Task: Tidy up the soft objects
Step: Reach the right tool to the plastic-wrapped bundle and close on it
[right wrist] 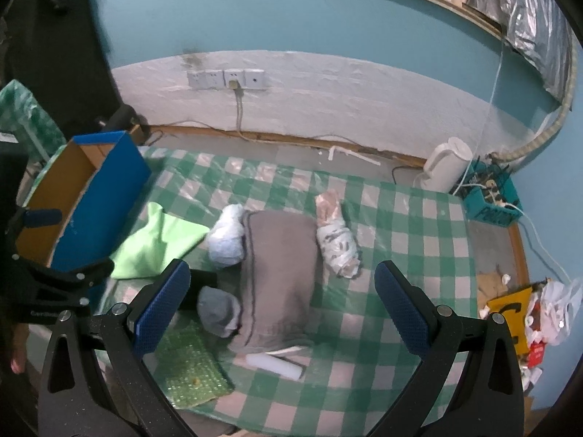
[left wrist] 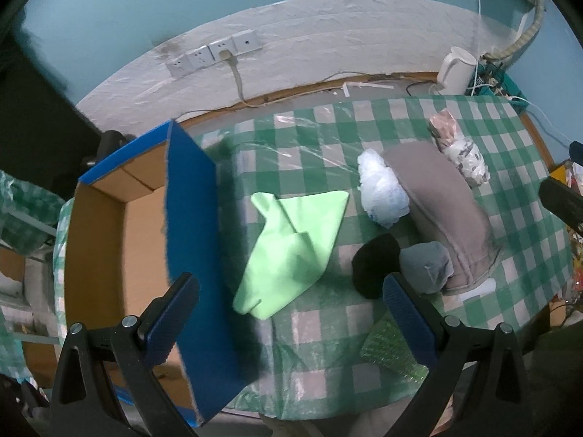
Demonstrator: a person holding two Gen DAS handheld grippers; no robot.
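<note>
From my left wrist camera, my left gripper (left wrist: 291,324) hangs with its fingers spread wide and nothing between them, over the near edge of the checked tablecloth (left wrist: 510,189). Just ahead lies the light green cloth (left wrist: 291,240), right beside the blue-sided cardboard box (left wrist: 189,218). To its right sit a white bundle (left wrist: 380,189), a grey folded garment (left wrist: 444,211), a black sock ball (left wrist: 375,266) and a grey sock ball (left wrist: 426,266) — the last two touching.

From my right wrist camera, my right gripper (right wrist: 282,313) is likewise spread apart and empty, above the grey folded garment (right wrist: 284,273). A patterned roll (right wrist: 337,240) rests against the garment's right side — the white bundle (right wrist: 226,240) against its left.
</note>
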